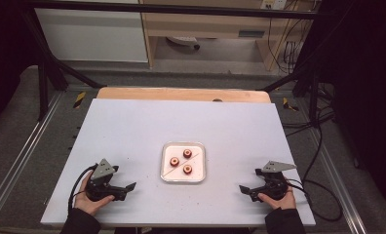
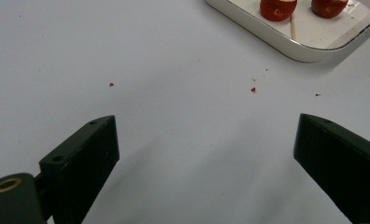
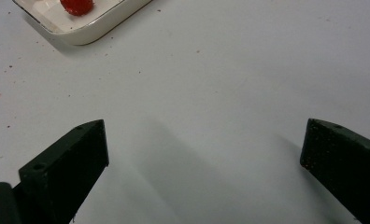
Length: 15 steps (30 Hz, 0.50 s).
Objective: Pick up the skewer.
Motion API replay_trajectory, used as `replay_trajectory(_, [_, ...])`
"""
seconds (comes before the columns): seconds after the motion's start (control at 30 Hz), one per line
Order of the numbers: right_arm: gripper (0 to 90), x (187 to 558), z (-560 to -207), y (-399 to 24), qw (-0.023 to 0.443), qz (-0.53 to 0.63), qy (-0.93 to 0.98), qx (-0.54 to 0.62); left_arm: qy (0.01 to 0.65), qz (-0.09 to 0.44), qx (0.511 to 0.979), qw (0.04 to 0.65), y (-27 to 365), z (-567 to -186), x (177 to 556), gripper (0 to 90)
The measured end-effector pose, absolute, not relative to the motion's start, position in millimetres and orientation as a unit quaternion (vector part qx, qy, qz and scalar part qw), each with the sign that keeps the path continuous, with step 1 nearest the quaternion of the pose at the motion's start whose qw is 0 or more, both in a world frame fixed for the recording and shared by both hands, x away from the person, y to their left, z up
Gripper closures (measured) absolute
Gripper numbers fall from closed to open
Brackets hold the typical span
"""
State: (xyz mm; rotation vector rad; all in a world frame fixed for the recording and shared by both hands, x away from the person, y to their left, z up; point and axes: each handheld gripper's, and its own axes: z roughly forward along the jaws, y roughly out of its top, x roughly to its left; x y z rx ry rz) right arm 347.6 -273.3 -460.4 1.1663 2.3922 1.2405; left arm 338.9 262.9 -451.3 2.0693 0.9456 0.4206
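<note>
1. Tray (image 1: 183, 177) sits mid-table w/ three red fruit pcs (image 1: 187, 153) & a thin stick (image 1: 180, 165) in it.
2. L gripper (image 1: 130, 187) near-left of tray, jaws wide apart, holding nothing.
3. R gripper (image 1: 243, 189) near-right, jaws likewise wide, empty.

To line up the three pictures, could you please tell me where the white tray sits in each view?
High view: the tray lies at the table's centre, between the two tools.
Left gripper view: its corner is at the top right.
Right gripper view: its corner is at the top left.
Shared landmark: the red pieces in it.
</note>
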Motion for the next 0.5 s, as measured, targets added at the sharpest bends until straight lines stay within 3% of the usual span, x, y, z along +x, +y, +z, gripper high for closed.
replay_trajectory(0.5, [1.6,347.5,-459.6,-273.6,0.102,0.423,0.809,0.396,0.369,0.168,0.822,0.399,253.9,-448.6,338.3,7.1])
